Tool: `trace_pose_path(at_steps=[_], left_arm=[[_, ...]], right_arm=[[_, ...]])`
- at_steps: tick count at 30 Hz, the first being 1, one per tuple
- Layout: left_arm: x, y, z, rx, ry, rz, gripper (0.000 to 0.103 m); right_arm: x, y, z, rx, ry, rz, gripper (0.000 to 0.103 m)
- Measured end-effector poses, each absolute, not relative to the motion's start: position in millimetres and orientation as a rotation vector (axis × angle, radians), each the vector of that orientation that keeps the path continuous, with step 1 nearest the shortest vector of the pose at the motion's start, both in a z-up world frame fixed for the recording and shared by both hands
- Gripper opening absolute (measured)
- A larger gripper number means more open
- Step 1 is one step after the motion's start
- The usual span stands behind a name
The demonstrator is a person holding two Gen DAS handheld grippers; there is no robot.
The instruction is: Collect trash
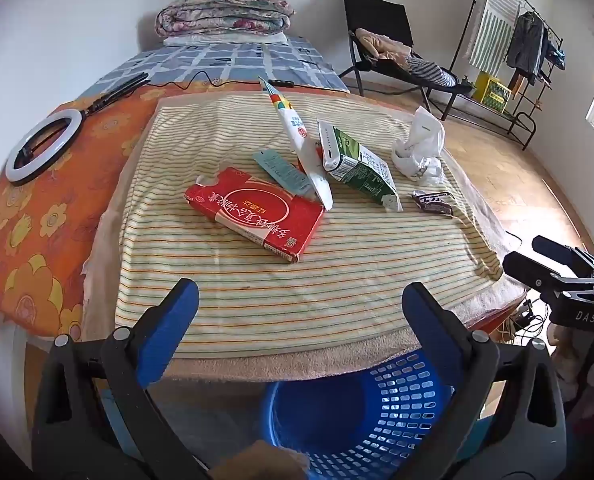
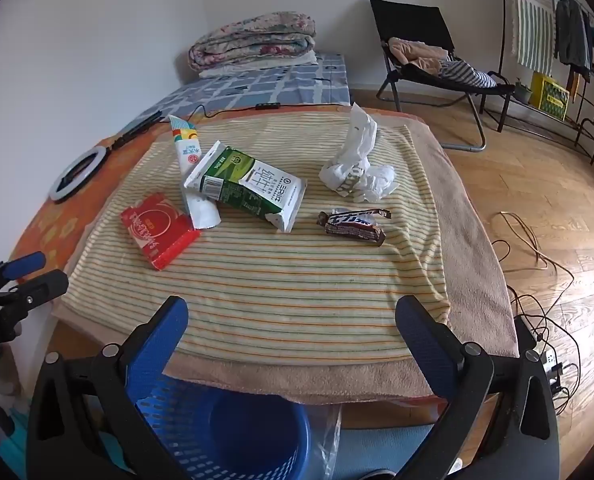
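Trash lies on a striped towel (image 1: 257, 300) over a table: a red flat box (image 1: 257, 212) (image 2: 159, 230), a green-and-white milk carton (image 1: 361, 168) (image 2: 253, 190), a white tube-like wrapper (image 1: 297, 136) (image 2: 191, 172), a light blue packet (image 1: 283, 170), crumpled white tissue (image 1: 417, 148) (image 2: 357, 164) and a brown candy wrapper (image 1: 433, 202) (image 2: 353, 224). A blue perforated basket (image 1: 361, 412) (image 2: 217, 428) stands below the near table edge. My left gripper (image 1: 297, 320) and right gripper (image 2: 293, 332) are both open and empty, held above the near edge and the basket.
A ring light (image 1: 45, 148) lies on the orange floral cloth at the left. A bed with a folded quilt (image 1: 225, 12) is behind. A black chair (image 2: 429, 48) and a clothes rack (image 2: 557, 40) stand on the wooden floor, with cables (image 2: 537, 280) at the right.
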State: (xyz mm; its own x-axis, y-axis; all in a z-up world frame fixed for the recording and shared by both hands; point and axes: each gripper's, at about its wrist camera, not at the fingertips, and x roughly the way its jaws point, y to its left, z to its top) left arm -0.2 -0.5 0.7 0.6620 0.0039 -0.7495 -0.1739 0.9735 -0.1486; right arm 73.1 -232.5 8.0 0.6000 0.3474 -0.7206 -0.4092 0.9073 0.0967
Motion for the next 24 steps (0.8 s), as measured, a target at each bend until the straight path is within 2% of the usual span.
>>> trace_pose_path(at_steps=[24], left_arm=[[-5.0,4.6,-2.8,-0.235,0.85,0.108,0.103]], right_arm=[[69.0,-224.1,0.7,-0.1,0.827,0.446,0.103]])
